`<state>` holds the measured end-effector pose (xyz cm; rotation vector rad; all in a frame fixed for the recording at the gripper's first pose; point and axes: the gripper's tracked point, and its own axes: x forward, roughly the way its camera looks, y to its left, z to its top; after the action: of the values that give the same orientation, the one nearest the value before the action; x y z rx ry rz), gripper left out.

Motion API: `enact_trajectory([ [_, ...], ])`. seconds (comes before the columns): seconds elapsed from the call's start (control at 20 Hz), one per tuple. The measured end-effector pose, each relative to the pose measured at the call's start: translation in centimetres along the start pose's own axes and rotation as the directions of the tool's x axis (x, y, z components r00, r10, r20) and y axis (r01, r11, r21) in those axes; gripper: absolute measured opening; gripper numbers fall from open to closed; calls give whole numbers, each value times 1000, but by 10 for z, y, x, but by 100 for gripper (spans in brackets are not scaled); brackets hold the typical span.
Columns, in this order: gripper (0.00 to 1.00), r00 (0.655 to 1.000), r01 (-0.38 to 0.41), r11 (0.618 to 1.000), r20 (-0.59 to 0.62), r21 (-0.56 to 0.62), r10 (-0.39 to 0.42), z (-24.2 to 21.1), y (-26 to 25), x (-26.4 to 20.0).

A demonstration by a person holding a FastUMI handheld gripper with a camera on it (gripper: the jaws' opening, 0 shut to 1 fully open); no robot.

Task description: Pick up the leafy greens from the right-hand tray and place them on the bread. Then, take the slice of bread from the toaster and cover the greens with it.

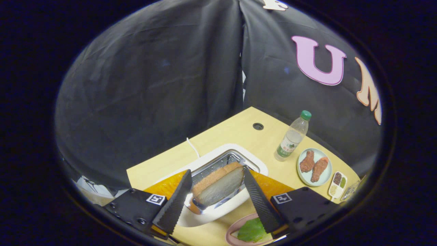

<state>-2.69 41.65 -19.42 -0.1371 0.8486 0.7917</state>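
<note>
The bread slice (218,184) stands in the toaster (235,153) slot, right between the gripper (215,183)'s 2 spread fingers, neither clearly pressing it. Just beneath the right finger, greens (252,231) lie on a pink plate (233,227). Toward the tabletop (235,131)'s far corner stand a bottle (293,136) and a plate of chicken pieces (314,166).

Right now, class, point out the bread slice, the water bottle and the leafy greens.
bread slice (218,186), gripper view, its cut face between the open claw fingers.
water bottle (292,138), gripper view, its label.
leafy greens (252,231), gripper view, leaf middle.
</note>
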Motion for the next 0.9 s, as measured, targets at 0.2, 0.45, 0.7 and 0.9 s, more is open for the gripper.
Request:
enact_trajectory([
  [0.2,66,999,19,1000,-45,-21,-20,-10,4,5],
  [0.45,33,996,18,1000,-85,-1,-18,-17,2,-1],
  [0.7,14,999,9,996,-45,91,-5,-6,-6,-13],
  [0.9,14,1000,-5,993,12,116,3,7,-13,-33],
])
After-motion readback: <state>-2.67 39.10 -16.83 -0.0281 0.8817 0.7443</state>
